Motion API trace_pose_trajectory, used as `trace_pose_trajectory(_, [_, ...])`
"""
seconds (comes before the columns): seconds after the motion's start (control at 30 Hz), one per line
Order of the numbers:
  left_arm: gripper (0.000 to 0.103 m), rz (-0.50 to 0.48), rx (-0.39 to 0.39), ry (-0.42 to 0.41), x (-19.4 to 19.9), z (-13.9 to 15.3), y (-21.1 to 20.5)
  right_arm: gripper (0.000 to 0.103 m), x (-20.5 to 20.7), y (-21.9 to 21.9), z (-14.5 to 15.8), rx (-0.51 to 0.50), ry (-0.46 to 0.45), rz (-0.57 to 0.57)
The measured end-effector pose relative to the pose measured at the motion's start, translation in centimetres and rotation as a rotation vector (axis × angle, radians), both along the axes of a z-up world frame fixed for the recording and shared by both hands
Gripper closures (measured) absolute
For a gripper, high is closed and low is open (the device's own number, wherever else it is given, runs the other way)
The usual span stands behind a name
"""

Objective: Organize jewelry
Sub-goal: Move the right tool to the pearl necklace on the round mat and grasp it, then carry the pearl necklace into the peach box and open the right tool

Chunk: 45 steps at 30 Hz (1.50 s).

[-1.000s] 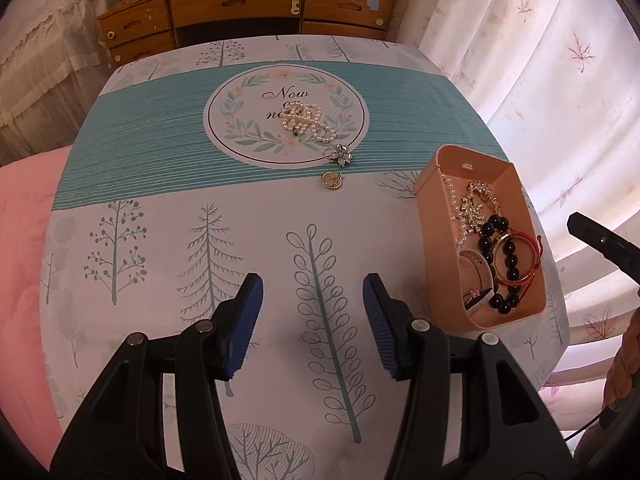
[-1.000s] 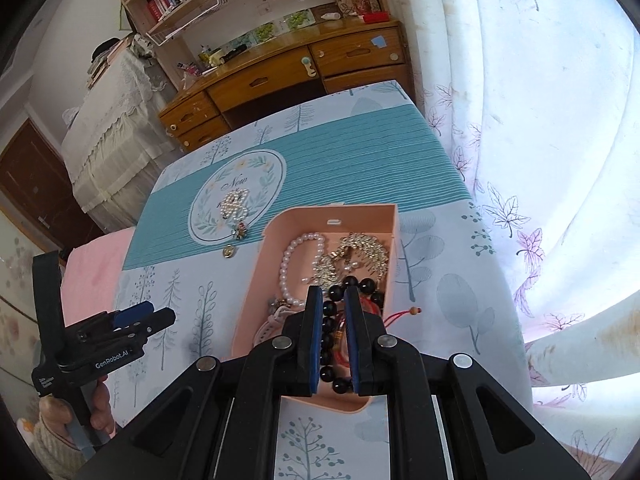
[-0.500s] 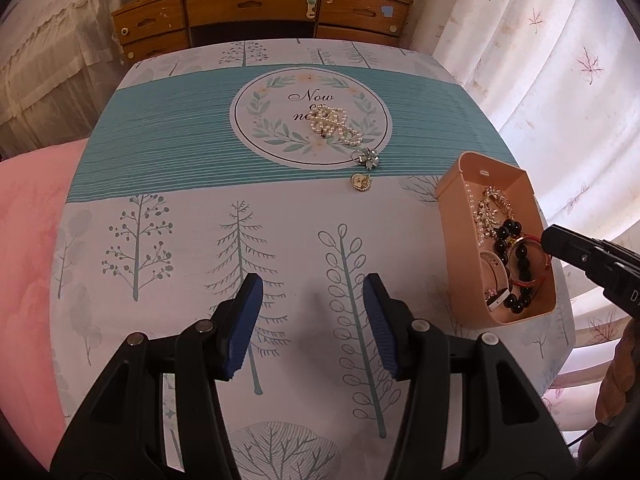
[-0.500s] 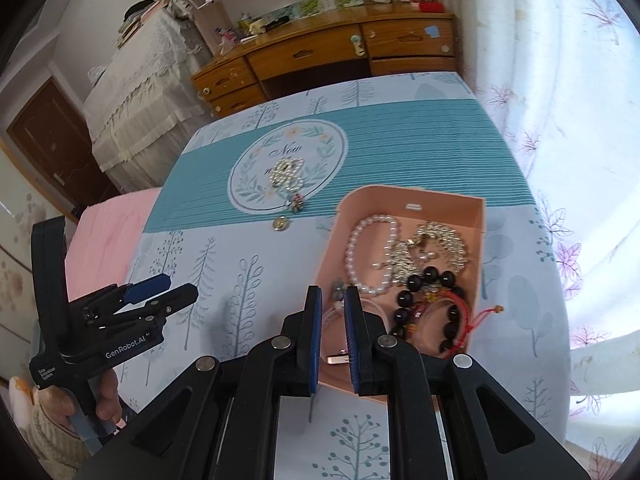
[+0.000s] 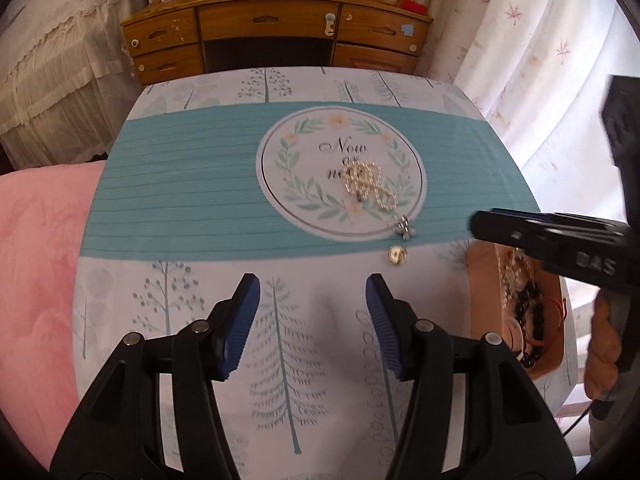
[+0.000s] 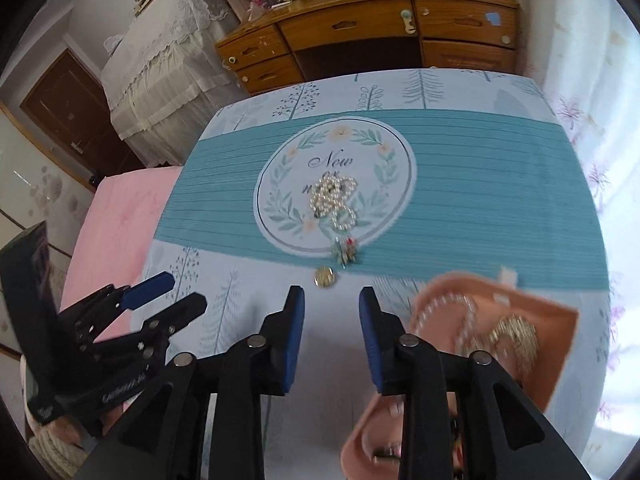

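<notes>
A pearl necklace point(image 5: 366, 184) point(image 6: 335, 200) lies heaped on the round emblem of the tablecloth. A silver brooch point(image 5: 403, 227) point(image 6: 345, 251) and a small gold round piece point(image 5: 397, 256) point(image 6: 325, 277) lie just below it. A pink box point(image 5: 480, 276) point(image 6: 556, 344) holds pearls, a gold piece and black beads at the right. My left gripper point(image 5: 312, 320) is open and empty over the tree print. My right gripper point(image 6: 331, 336) is open and empty, just short of the gold piece, left of the box. It also shows in the left wrist view point(image 5: 480, 226).
The table point(image 5: 180, 184) has a blue and white cloth. A pink bed point(image 5: 36, 264) lies to the left. A wooden desk point(image 5: 276, 40) stands beyond the far edge. White curtains point(image 5: 540, 80) hang on the right. The left gripper shows in the right wrist view point(image 6: 168, 292).
My right gripper has opened and moved left off the pink box toward the gold piece. My left gripper has moved forward and left over the table, still open.
</notes>
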<state>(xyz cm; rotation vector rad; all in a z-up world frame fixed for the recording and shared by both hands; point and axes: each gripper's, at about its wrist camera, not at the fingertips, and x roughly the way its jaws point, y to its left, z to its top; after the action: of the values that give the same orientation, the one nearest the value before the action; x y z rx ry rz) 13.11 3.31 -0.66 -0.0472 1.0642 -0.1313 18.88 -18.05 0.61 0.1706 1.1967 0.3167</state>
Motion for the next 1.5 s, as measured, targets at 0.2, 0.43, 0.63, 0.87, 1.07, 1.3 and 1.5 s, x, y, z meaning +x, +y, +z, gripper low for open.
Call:
trace_pose_trajectory(0.2, [0.043, 0.013, -0.094, 0.081, 3.1, -1.3, 1.4, 0.070, 8.4, 2.2, -4.2, -0.032, 0.113, 0.012])
trace_pose_trajectory(0.43, [0.043, 0.039, -0.137, 0.103, 3.6, -2.9, 2.5, 0.060, 14.4, 3.0, -9.5, -0.014, 0.222, -0.060])
trace_pose_trajectory(0.63, [0.043, 0.050, -0.143, 0.114, 3.8, -3.6, 3.1, 0.035, 15.5, 4.9, -9.8, -0.080, 0.189, -0.060])
trace_pose_trajectory(0.87, [0.043, 0.068, -0.150, 0.125, 3.8, -4.1, 3.6, 0.051, 15.1, 10.1, -10.2, -0.353, 0.103, 0.056])
trace_pose_trajectory(1.07, [0.043, 0.087, -0.158, 0.130, 3.6, -4.3, 4.5, 0.088, 15.4, 10.3, -9.5, -0.342, 0.108, 0.053])
trace_pose_trajectory(1.3, [0.043, 0.088, -0.163, 0.127, 3.3, -3.9, 4.5, 0.094, 14.7, 6.5, -8.7, -0.135, 0.128, 0.002])
trace_pose_trajectory(1.5, [0.043, 0.083, -0.131, 0.123, 2.6, -2.9, 3.6, 0.094, 12.4, 3.9, -5.5, -0.025, 0.087, -0.038])
